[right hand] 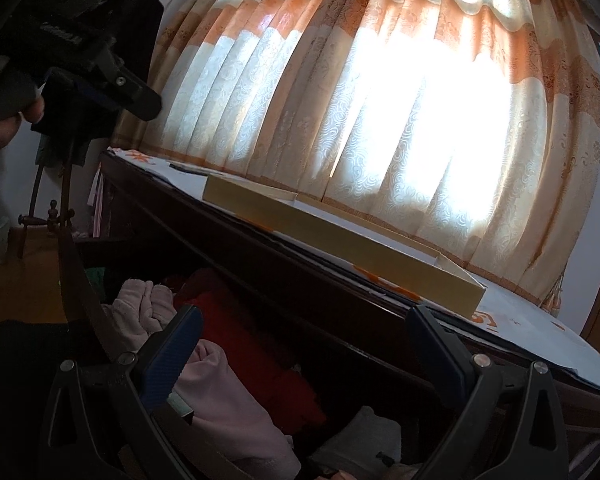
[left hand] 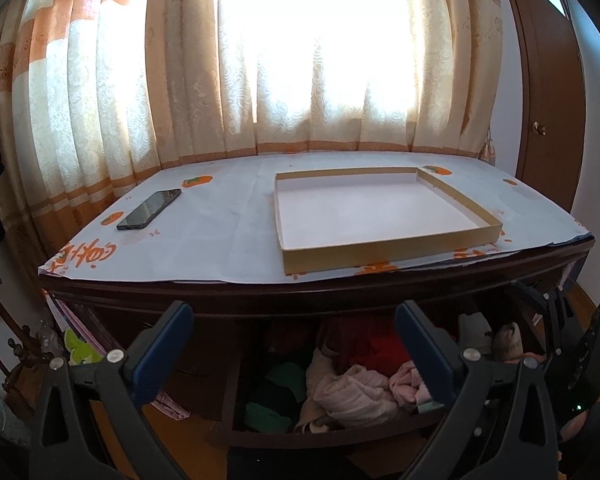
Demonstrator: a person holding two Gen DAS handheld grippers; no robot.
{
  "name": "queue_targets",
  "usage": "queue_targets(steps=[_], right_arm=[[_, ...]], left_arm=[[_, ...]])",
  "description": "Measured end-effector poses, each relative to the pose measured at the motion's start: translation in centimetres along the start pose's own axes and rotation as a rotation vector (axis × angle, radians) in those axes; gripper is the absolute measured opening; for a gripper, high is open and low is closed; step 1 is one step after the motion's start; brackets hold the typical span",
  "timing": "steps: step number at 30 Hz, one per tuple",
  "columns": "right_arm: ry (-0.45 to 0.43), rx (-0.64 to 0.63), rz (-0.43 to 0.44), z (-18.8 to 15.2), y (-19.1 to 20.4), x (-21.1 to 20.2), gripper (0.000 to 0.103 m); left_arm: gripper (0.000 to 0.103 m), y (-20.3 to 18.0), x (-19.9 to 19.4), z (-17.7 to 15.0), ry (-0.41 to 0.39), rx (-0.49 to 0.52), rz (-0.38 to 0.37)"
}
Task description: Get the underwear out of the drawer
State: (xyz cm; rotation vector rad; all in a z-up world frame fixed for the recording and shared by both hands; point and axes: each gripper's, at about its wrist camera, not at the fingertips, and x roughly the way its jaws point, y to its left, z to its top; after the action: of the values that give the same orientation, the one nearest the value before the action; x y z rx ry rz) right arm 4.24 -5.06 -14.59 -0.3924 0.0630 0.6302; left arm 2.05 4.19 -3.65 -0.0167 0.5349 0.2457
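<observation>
The dark wooden drawer (left hand: 324,438) under the desk stands pulled open, packed with rolled clothing: pale pink pieces (left hand: 356,394), a red piece (left hand: 374,342) and green pieces (left hand: 268,416). My left gripper (left hand: 294,314) is open and empty, held in front of the drawer's upper edge. My right gripper (right hand: 304,320) is open and empty, hovering over the drawer's right part, above pink cloth (right hand: 228,408) and red cloth (right hand: 256,352). The right gripper also shows at the right edge of the left wrist view (left hand: 572,320).
The desk top has a white paper cover (left hand: 220,236). On it sit a shallow, empty cardboard box lid (left hand: 380,210) and a black phone (left hand: 150,209). Bright curtains (left hand: 300,60) hang behind. A brown wardrobe (left hand: 548,92) stands at right. A coat stand (right hand: 48,216) is at left.
</observation>
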Motion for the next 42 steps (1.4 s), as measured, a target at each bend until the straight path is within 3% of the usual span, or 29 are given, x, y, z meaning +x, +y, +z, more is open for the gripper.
queue_targets(steps=[21, 38, 42], right_arm=[[0.095, 0.001, 0.075, 0.5, 1.6, -2.4, 0.102], [0.186, -0.056, 0.105, 0.4, 2.9, -1.9, 0.102], [0.246, -0.056, 0.116, 0.2, 2.9, -1.2, 0.102]], left_arm=[[0.103, 1.6, 0.1, 0.3, 0.005, -0.046, -0.004], [0.103, 1.6, 0.1, 0.4, 0.012, -0.041, -0.006], [0.103, 1.1, 0.4, 0.4, 0.031, -0.03, -0.019]])
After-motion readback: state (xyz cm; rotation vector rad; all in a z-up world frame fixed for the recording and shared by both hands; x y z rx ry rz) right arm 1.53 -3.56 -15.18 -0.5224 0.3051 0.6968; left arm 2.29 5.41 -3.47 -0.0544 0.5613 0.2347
